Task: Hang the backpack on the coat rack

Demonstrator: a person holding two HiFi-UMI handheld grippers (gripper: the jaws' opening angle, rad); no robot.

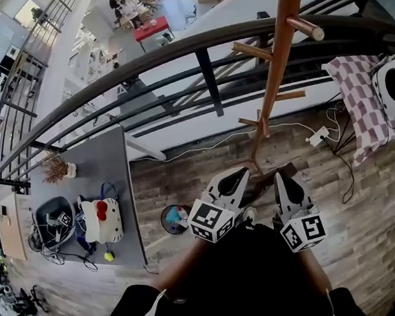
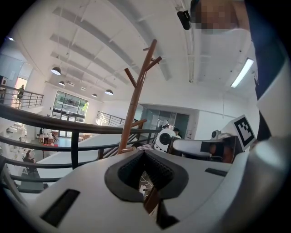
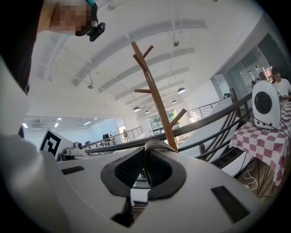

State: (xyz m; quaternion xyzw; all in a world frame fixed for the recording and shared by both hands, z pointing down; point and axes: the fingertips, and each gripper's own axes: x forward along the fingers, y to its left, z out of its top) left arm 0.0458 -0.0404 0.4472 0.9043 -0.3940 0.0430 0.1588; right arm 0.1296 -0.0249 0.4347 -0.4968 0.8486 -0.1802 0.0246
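Where a tall wooden coat rack [image 1: 276, 63] rises beside a black railing [image 1: 206, 76], a black backpack [image 1: 265, 279] hangs low in front of the person, near the rack's foot. The right gripper [image 1: 282, 180] has its fingers clamped on the backpack's dark strap [image 3: 157, 145], which loops over their tips. The left gripper [image 1: 236, 179] has its fingers pressed together. Both grippers sit side by side, tilted up toward the rack.

On my left, a grey table [image 1: 114, 162] bearing a potted plant [image 1: 57, 168] — on my right, a checked cloth [image 1: 358, 96].
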